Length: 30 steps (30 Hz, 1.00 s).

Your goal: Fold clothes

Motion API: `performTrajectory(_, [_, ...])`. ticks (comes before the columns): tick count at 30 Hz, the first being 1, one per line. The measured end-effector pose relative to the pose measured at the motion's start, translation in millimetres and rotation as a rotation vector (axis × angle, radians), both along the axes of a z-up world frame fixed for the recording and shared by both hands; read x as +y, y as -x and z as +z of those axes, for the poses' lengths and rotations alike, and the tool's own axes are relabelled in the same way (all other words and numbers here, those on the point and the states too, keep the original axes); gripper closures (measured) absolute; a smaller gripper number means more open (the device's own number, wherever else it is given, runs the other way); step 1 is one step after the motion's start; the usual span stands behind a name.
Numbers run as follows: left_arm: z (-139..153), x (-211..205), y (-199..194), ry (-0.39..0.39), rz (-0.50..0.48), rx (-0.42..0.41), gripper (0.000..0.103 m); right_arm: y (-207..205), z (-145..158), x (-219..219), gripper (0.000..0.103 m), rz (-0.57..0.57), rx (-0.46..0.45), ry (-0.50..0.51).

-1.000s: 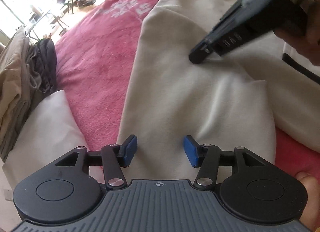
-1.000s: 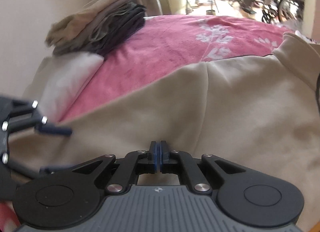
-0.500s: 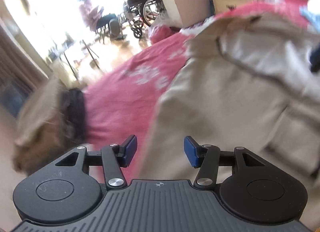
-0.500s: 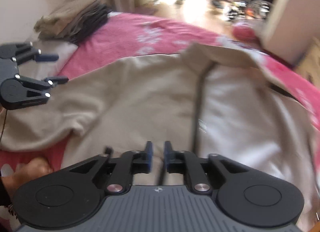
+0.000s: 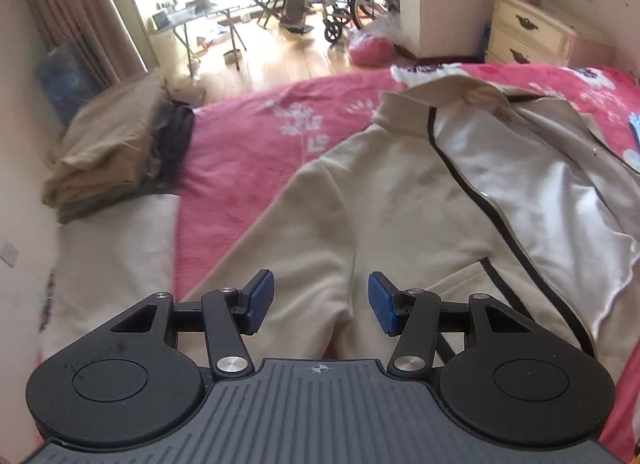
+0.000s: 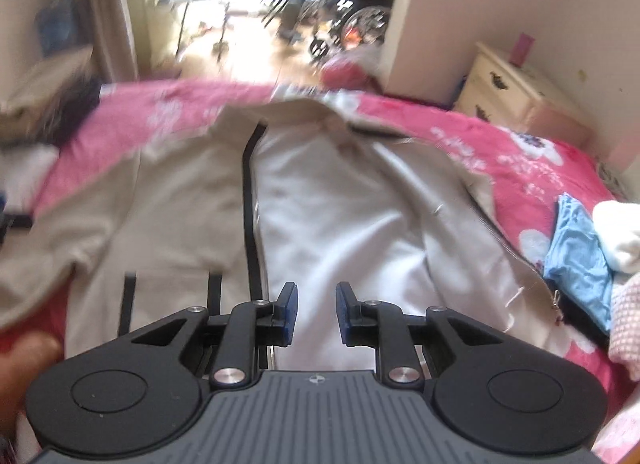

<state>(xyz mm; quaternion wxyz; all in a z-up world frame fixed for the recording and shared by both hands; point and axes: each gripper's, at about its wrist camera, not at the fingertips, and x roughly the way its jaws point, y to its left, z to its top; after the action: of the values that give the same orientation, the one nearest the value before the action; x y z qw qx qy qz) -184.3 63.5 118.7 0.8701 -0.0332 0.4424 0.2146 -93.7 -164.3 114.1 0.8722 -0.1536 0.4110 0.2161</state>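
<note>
Lying unzipped on the pink floral bedspread (image 5: 240,152), the beige zip-front jacket (image 5: 380,204) fills both views — only the right view shows a blue cloth (image 6: 576,252) at 3 o'clock; left hand-held gripper (image 5: 321,300) and right hand-held gripper (image 6: 316,312) both released.

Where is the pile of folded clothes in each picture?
Left wrist view: folded clothes pile at left, on the pink blanket, clear.
Right wrist view: same pile, far left edge, blurred.
Shared landmark: the cream dresser, upper right in both.
</note>
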Motion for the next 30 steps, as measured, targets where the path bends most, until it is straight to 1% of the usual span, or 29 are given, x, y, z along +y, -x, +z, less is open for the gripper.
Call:
performTrajectory(2, [15.9,0.4,13.4,0.004,0.011,-0.024,0.050,-2.8,9.2,-6.9,0.080,-0.027,-0.002,-0.038])
performTrajectory(3, [23.0,0.8,19.6,0.006,0.014,-0.038,0.046,-4.3,13.6,-10.1,0.080,-0.040,-0.003,-0.055])
performTrajectory(4, [28.4,1.6,25.8,0.007,0.015,-0.057,0.040,-6.8,15.8,-10.9,0.080,-0.046,-0.009,-0.046])
performTrajectory(5, [32.0,2.3,32.5,0.004,0.023,-0.076,0.037,-9.3,18.1,-11.7,0.080,-0.052,-0.016,-0.037])
performTrajectory(8, [24.3,5.4,41.9,0.041,0.048,-0.095,0.036,-18.4,23.8,-14.4,0.079,-0.072,-0.033,-0.013])
performTrajectory(10, [11.2,5.4,37.6,0.056,0.039,-0.065,0.036,-26.2,26.4,-16.6,0.076,-0.088,-0.043,0.000])
performTrajectory(12, [1.1,6.7,25.4,0.044,0.009,-0.026,0.037,-35.2,28.6,-19.1,0.071,-0.101,-0.049,0.002])
performTrajectory(13, [0.4,9.9,19.2,0.031,0.002,-0.026,0.037,-42.3,28.3,-20.0,0.070,-0.104,-0.048,0.000])
performTrajectory(14, [-0.5,13.3,8.2,0.020,-0.006,-0.027,0.037,-49.4,28.0,-20.9,0.068,-0.108,-0.046,-0.001])
performTrajectory(19, [-7.0,32.2,-81.8,-0.026,-0.058,-0.043,0.036,-101.7,24.6,-9.0,0.066,-0.111,-0.063,0.024])
performTrajectory(21, [-9.7,39.8,-117.7,-0.045,-0.078,-0.049,0.036,-130.6,21.8,0.1,0.061,-0.122,-0.062,-0.007])
performTrajectory(23, [-12.3,47.4,-153.7,-0.063,-0.099,-0.056,0.036,-162.2,17.6,9.6,0.060,-0.137,-0.057,-0.044])
performTrajectory(25, [-14.9,54.9,-189.7,-0.082,-0.119,-0.062,0.036,-195.1,10.4,22.6,0.060,-0.147,-0.055,-0.059])
performTrajectory(27, [-12.1,56.9,-212.8,-0.074,-0.155,-0.065,0.036,-227.8,3.5,37.8,0.060,-0.165,-0.056,-0.059])
performTrajectory(30, [-4.5,56.3,-239.4,-0.047,-0.217,-0.066,0.036,-275.3,5.5,55.1,0.060,-0.186,-0.074,-0.044])
